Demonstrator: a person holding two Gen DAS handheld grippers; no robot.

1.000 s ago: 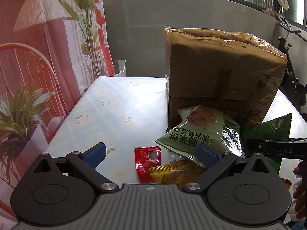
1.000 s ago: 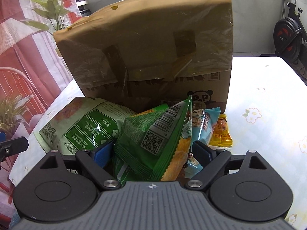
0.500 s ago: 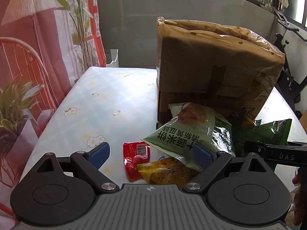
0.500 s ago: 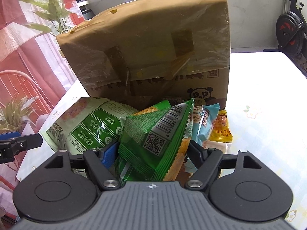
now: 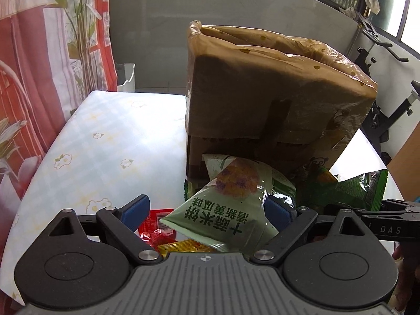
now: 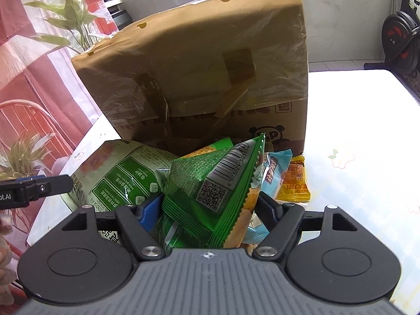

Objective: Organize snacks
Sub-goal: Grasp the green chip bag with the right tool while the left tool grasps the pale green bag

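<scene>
A tall cardboard box (image 5: 275, 99) lined with a brown plastic bag stands on the table; it also shows in the right wrist view (image 6: 210, 78). My left gripper (image 5: 207, 208) is open around the corner of a pale green rice-cracker bag (image 5: 231, 199), above a red candy packet (image 5: 155, 232) and a yellow packet (image 5: 186, 245). My right gripper (image 6: 210, 210) is shut on a dark green chip bag (image 6: 218, 183), which also shows in the left wrist view (image 5: 349, 189). The pale green bag (image 6: 118, 178) lies to its left.
A light blue packet (image 6: 274, 173) and an orange packet (image 6: 296, 183) lie by the box's base. The floral tablecloth (image 5: 105, 141) stretches left. A red curtain (image 5: 39, 78) hangs left; an exercise bike (image 6: 399, 34) stands at the back right.
My left gripper has moved forward and right, so the pale green bag now sits between its open fingers. My right gripper has closed in on the dark green bag.
</scene>
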